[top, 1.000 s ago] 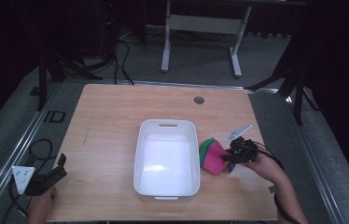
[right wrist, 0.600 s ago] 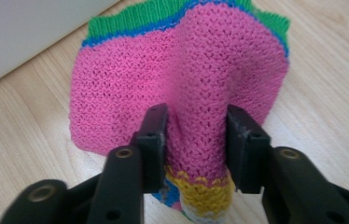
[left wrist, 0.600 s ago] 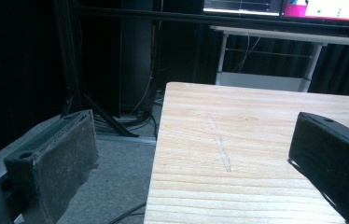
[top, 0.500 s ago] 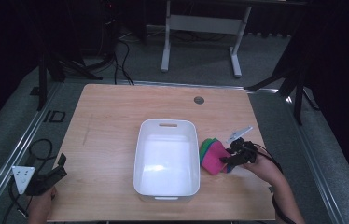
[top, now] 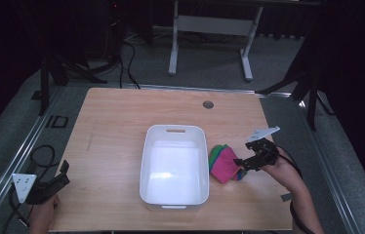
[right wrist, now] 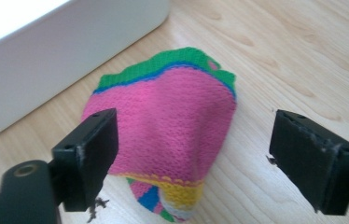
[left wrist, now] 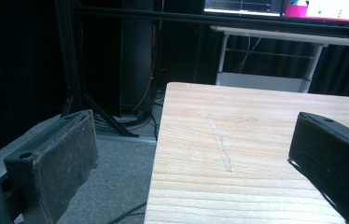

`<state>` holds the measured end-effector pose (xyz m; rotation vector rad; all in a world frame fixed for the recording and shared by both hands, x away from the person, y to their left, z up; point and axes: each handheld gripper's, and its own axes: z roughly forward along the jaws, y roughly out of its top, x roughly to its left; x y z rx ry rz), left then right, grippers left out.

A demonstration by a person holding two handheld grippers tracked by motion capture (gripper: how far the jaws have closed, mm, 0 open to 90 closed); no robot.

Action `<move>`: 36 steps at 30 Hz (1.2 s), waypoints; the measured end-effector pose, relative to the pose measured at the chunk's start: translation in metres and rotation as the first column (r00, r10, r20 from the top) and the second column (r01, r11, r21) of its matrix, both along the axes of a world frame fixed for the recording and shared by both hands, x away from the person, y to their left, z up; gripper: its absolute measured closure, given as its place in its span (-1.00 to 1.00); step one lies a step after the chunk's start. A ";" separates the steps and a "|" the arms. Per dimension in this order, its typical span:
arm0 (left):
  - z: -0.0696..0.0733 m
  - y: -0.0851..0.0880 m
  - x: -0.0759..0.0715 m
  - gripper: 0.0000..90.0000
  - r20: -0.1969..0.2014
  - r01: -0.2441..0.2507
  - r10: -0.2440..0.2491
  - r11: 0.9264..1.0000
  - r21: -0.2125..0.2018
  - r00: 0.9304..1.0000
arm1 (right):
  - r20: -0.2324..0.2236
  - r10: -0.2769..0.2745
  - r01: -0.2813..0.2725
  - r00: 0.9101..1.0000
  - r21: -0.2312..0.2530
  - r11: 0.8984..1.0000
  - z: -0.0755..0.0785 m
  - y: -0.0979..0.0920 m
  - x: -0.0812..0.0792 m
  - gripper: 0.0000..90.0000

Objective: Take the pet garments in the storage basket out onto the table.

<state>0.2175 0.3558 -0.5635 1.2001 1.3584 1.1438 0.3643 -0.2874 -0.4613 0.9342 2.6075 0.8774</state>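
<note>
There, a knitted cloth (right wrist: 170,126), pink over green, blue and yellow layers, lay bunched on the table (top: 112,126) just beside the white bin (top: 174,168), probably waiting to go in. The right hand-held gripper (right wrist: 193,156) straddled it, jaws spread; the left hand-held gripper (left wrist: 196,165) idled, released, at the table's edge.
</note>
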 end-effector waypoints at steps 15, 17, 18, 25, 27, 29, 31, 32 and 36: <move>0.000 0.000 0.000 -0.96 -0.002 -0.002 0.002 1.000 0.003 1.000 | 0.117 -0.318 0.303 0.941 0.132 0.944 -0.020 -0.058 0.001 -0.71; 0.000 0.000 0.000 -0.96 -0.002 -0.001 0.001 1.000 0.002 1.000 | 0.115 -0.337 0.322 0.935 0.131 0.938 -0.027 -0.063 0.000 -0.71; 0.000 0.000 0.000 -0.96 -0.002 -0.002 0.002 1.000 0.002 1.000 | 0.126 -0.349 0.334 0.928 0.127 0.934 -0.030 -0.065 -0.001 -0.71; 0.000 0.000 0.000 -0.96 -0.002 -0.001 0.001 1.000 -0.002 1.000 | 0.139 -0.439 0.418 0.888 0.156 0.895 -0.053 -0.081 -0.008 -0.71; 0.000 0.000 0.000 -0.96 -0.002 0.000 0.000 1.000 -0.002 1.000 | 0.144 -0.455 0.433 0.879 0.165 0.886 -0.056 -0.084 -0.011 -0.71; 0.000 0.000 0.000 -0.96 0.000 -0.002 0.002 1.000 -0.004 1.000 | 0.160 -0.498 0.470 0.853 0.181 0.864 -0.065 -0.090 -0.019 -0.71; 0.000 0.000 0.000 -0.96 0.000 -0.001 0.001 1.000 -0.002 1.000 | 0.166 -0.521 0.488 0.837 0.206 0.848 -0.071 -0.094 -0.025 -0.71; 0.000 0.000 0.000 -0.96 -0.001 -0.002 0.002 1.000 -0.001 1.000 | 0.169 -0.531 0.495 0.830 0.216 0.842 -0.073 -0.096 -0.028 -0.71; 0.000 0.000 0.000 -0.96 0.000 -0.003 0.003 1.000 0.000 1.000 | 0.208 -0.557 0.510 0.804 0.242 0.826 -0.078 -0.103 -0.041 -0.71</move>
